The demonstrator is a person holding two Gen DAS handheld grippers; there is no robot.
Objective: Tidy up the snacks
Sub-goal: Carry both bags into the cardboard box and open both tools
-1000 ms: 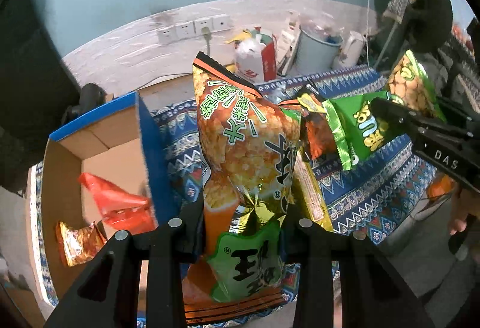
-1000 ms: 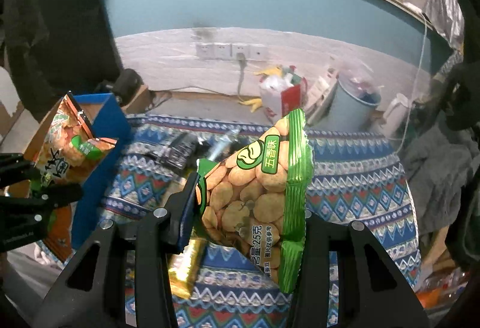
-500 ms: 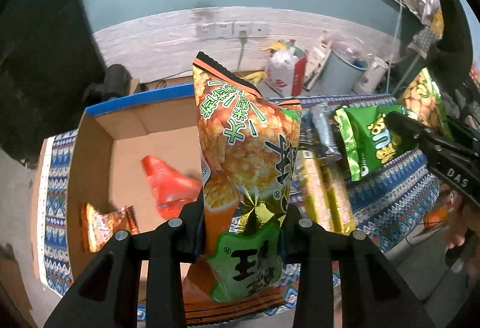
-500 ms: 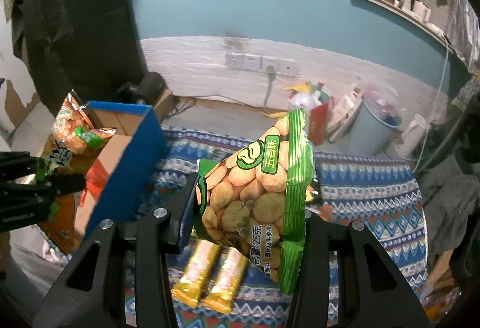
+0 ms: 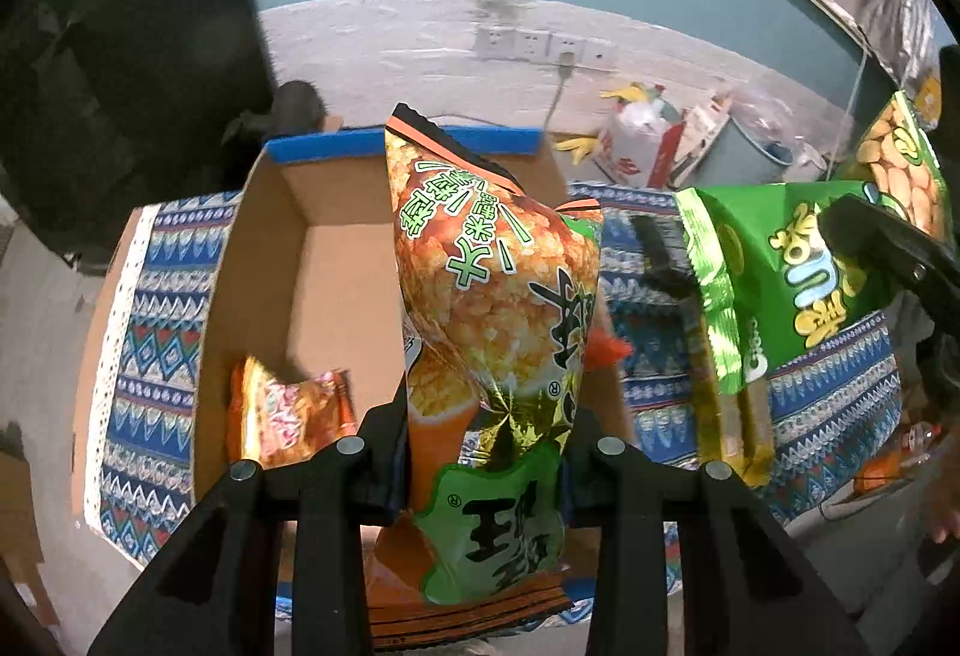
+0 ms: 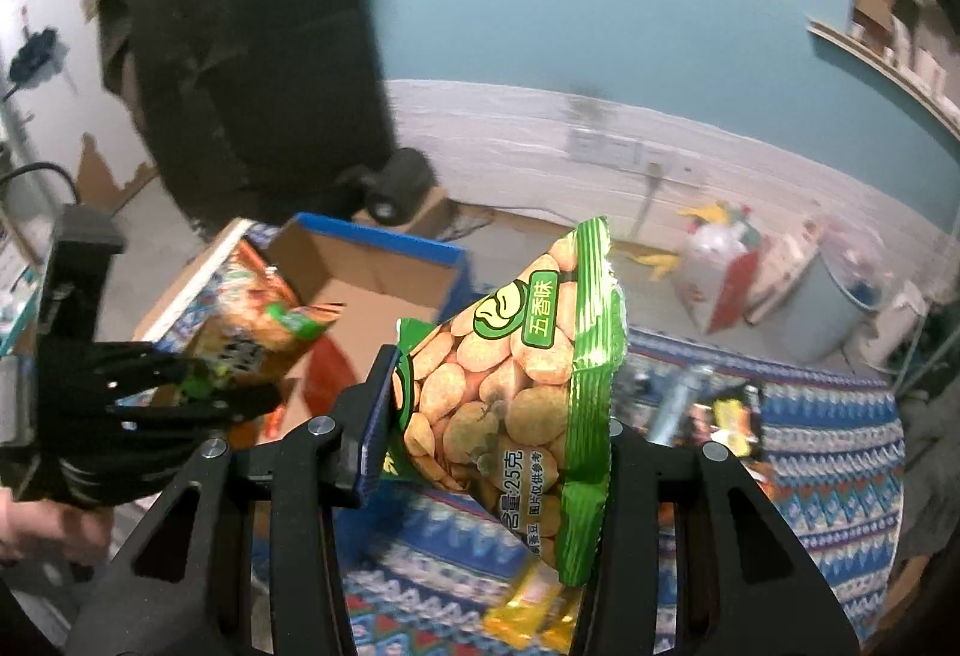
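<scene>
The left claw [image 5: 486, 452] squeezes an orange bag [image 5: 492, 308] over the box [image 5: 252, 260]. At 3 o'clock, the right claw [image 6: 486, 422] squeezes a green bag [image 6: 516, 392].

Left wrist view: we look steeply down along the jaws, close over the cardboard box [image 5: 312, 260] ahead of them. Right wrist view: we look down less steeply, the box [image 6: 372, 290] left of its jaws. We share box, patterned cloth [image 5: 654, 356] [image 6: 834, 452], wall sockets [image 5: 543, 47] [image 6: 606, 149].

left gripper [image 5: 486, 452] clamped, right gripper [image 6: 492, 452] (likewise) clamped
</scene>
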